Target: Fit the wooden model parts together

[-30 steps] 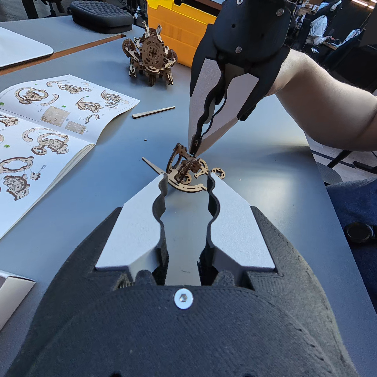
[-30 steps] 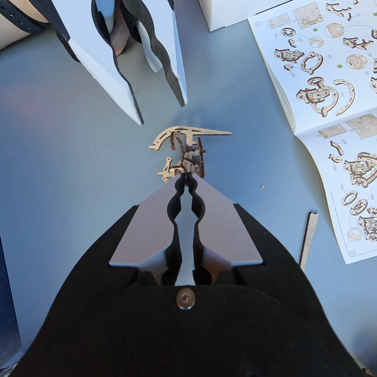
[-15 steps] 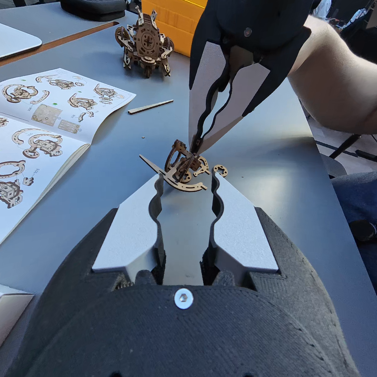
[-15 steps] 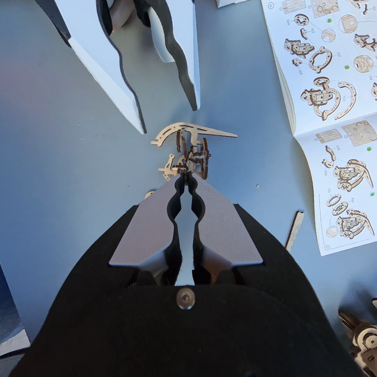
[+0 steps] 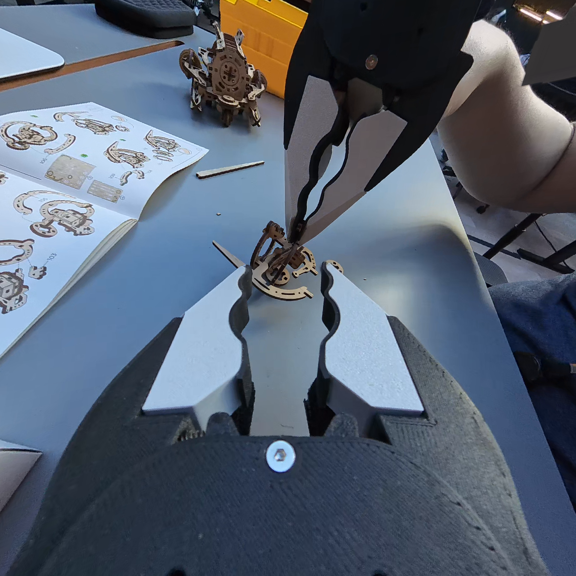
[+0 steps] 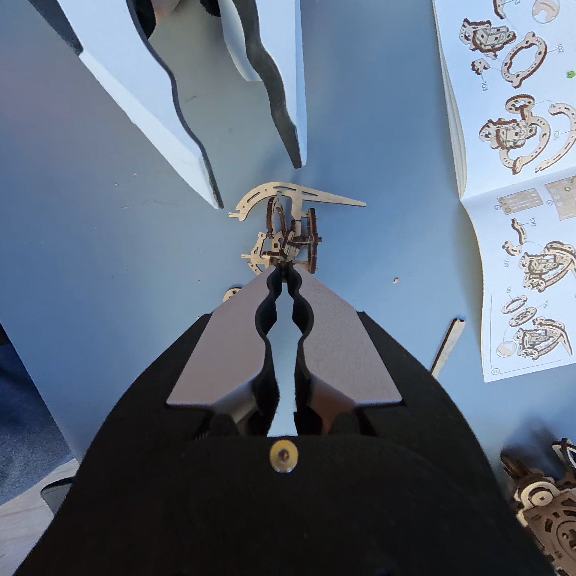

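Note:
A small, partly built wooden assembly (image 5: 277,265) rests on the grey table (image 5: 156,280), with a curved slotted piece and a long pointed tip. My right gripper (image 5: 294,237) comes down from above and is shut on an upright part at the assembly's top; in the right wrist view its tips (image 6: 282,268) pinch the assembly (image 6: 290,237). My left gripper (image 5: 285,274) is open and empty, its fingertips just short of the assembly on either side. It shows from the right wrist view (image 6: 258,184) just beyond the curved piece. A small loose wooden ring (image 5: 335,266) lies beside the assembly.
An open instruction booklet (image 5: 78,187) lies to the left. A finished wooden model (image 5: 224,78) stands at the back in front of a yellow bin (image 5: 261,40). A loose wooden strip (image 5: 230,170) lies between them. The table edge (image 5: 461,249) runs close on the right. The left gripper's tips are roughly 5 cm from the right gripper's. About 25 cm separates my right fingertips from the finished wooden model (image 5: 224,78).
My left gripper has moved closer to the assembly and opened slightly wider. My right gripper has stayed shut on the assembly and shifted a little.

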Available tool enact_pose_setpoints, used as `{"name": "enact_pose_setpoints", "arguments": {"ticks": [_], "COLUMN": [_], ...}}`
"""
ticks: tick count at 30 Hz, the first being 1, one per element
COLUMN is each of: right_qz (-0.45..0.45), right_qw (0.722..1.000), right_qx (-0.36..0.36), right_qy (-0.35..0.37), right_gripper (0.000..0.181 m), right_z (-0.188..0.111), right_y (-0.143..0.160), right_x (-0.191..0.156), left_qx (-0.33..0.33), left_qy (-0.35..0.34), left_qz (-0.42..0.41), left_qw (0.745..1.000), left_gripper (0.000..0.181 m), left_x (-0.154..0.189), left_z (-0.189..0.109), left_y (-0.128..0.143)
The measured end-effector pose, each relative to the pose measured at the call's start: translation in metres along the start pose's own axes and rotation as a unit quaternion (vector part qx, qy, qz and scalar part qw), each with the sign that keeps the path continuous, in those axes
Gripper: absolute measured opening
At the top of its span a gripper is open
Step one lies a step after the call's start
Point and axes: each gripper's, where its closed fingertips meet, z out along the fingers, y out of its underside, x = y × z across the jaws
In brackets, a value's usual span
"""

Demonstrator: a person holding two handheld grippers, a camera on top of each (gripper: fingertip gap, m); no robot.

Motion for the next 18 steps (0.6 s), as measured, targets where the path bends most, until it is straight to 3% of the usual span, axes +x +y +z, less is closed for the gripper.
{"name": "enact_pose_setpoints", "arguments": {"ticks": [18], "right_qz": [0.002], "right_qw": [1.0], "right_qx": [-0.003], "right_qy": [0.0], "right_gripper": [0.002], "right_z": [0.0005], "right_y": [-0.0007], "right_x": [-0.0005], "left_qx": [0.034], "left_qy": [0.004], "left_qz": [-0.022], "left_qw": [0.999], "left_gripper": [0.041], "left_x": [-0.0029], "left_z": [-0.0072], "left_y": [-0.0084]}}
